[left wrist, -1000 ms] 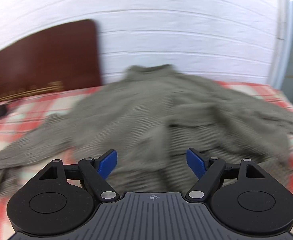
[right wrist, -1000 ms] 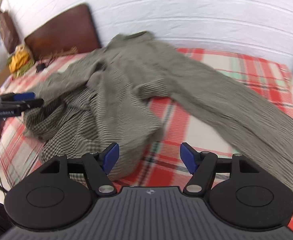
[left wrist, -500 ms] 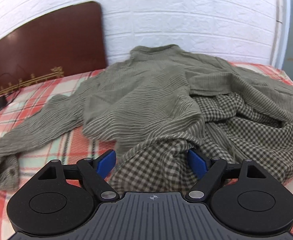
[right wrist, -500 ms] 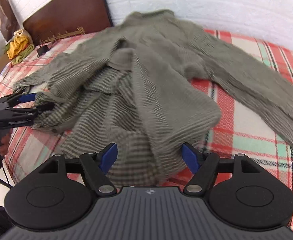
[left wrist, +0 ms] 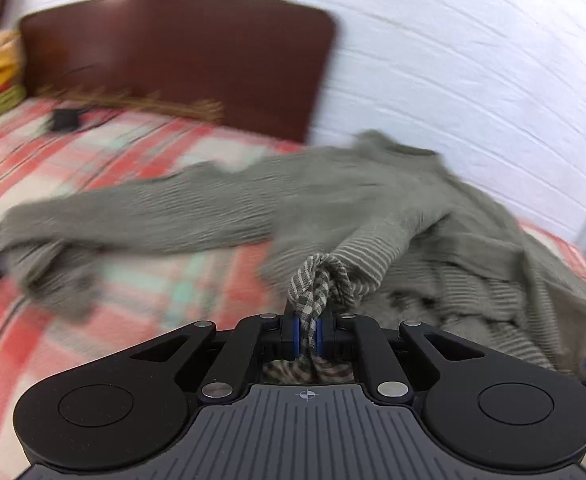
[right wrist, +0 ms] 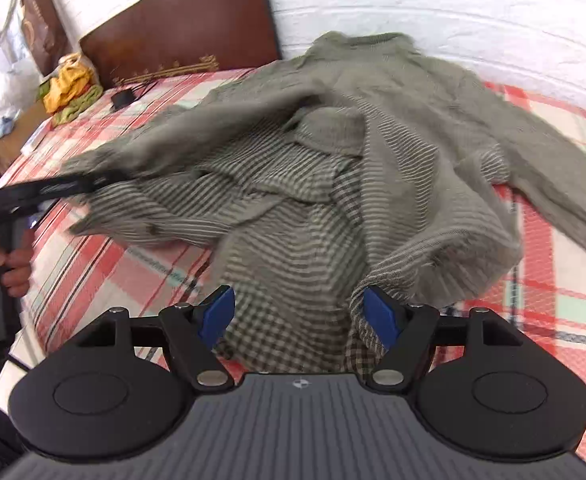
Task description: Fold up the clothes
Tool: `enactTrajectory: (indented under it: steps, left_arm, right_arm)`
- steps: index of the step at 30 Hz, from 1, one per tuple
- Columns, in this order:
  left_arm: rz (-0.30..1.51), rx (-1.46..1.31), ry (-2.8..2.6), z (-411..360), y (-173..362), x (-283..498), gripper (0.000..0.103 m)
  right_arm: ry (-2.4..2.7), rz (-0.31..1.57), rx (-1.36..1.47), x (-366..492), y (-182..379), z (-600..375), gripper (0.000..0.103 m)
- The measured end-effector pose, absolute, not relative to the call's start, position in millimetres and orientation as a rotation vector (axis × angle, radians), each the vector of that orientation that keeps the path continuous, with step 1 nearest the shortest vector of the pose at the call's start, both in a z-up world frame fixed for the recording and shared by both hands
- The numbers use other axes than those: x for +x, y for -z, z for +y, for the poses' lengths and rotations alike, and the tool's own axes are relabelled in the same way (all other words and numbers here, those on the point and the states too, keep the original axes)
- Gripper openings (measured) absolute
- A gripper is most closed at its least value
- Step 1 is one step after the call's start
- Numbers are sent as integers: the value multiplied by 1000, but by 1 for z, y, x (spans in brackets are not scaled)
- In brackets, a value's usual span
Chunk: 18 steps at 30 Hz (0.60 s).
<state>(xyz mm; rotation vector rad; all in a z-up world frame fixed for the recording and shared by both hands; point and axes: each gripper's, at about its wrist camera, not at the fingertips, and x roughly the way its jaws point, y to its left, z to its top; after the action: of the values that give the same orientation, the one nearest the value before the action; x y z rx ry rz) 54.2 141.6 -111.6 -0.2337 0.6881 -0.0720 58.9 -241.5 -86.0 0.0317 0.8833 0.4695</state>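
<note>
A grey-green knitted sweater [left wrist: 333,200] lies spread on the bed, and a green-and-white checked shirt [right wrist: 285,248] is bunched under its lower half. My left gripper [left wrist: 308,330] is shut on a twisted fold of the checked shirt [left wrist: 317,280], pinched between the blue pads. In the right wrist view the left gripper [right wrist: 53,190] appears blurred at the left edge of the pile. My right gripper [right wrist: 299,312] is open over the near hem. Checked cloth lies between its fingers, and the right pad [right wrist: 379,316] brushes a fold.
The bed has a red plaid sheet [right wrist: 553,320] and a brown headboard [right wrist: 181,36] against a white brick wall. A yellow and green cloth heap [right wrist: 69,88] and a black charger [right wrist: 123,99] lie at the far left. A person's hand [right wrist: 13,264] holds the left tool.
My left gripper has closed on the checked shirt's fold and swung to the left with a roll. My right gripper has moved in closer over the pile and stays open.
</note>
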Motion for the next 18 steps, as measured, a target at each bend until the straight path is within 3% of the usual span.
enactTrajectory:
  steps: [5,6,8,10,12,16,18]
  left_arm:
    - [833,-334,118,156,133,36,9]
    - [836,-322,128,153,134,31,26]
    - [834,-286,145,149,134,24,33]
    - [809,-265,149,149,128,18,55]
    - [756,-261,146,153,116,13,68]
    - [640,-188,60,168,92,16,87]
    - [591,-97,-44,174,85,26,87]
  right_arm:
    - [-415,872,69,54,85,-257,75]
    - [-406,873,73,53,85,-260,75]
    - [-394,871,88,50,86,-263,75]
    - [-383,865,104,47,85,-266,75]
    - [-373,848,127,42,83,-268,75]
    - [-387,810,180,35,74,-269,76]
    - [-412,797,197,34,71,-264,77]
